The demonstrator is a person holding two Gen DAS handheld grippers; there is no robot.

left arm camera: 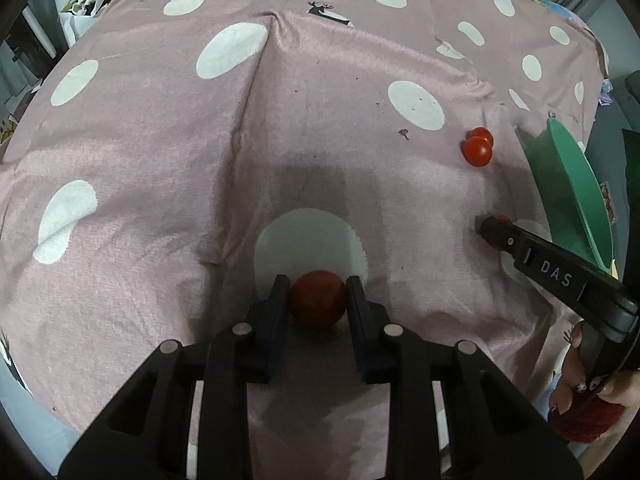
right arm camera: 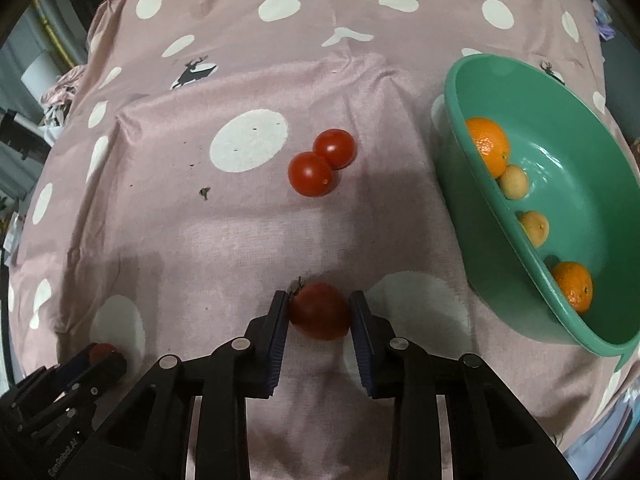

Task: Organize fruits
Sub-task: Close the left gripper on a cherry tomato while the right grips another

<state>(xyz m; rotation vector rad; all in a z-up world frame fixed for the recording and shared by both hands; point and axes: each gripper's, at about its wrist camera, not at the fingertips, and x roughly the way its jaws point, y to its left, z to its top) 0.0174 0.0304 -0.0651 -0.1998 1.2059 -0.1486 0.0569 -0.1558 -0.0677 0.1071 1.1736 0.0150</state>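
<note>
My left gripper [left arm camera: 317, 289] is shut on a red tomato [left arm camera: 318, 298] that rests on a white dot of the pink cloth [left arm camera: 160, 140]. My right gripper [right arm camera: 319, 304] is shut on another red tomato [right arm camera: 320, 312], stem end to the upper left. Each gripper also shows in the other view: the right gripper [left arm camera: 494, 226] at the right edge, the left gripper [right arm camera: 106, 360] at the lower left with its tomato [right arm camera: 100, 351] partly hidden. Two more tomatoes [right arm camera: 320, 164] lie touching each other farther out on the cloth.
A green bowl [right arm camera: 560, 120] stands at the right, holding two oranges [right arm camera: 486, 144] and two small pale fruits [right arm camera: 514, 182]; its rim [left arm camera: 580, 184] shows in the left wrist view. A hand [left arm camera: 616, 384] with a red sleeve holds the right gripper. A small stem scrap [right arm camera: 205, 193] lies on the cloth.
</note>
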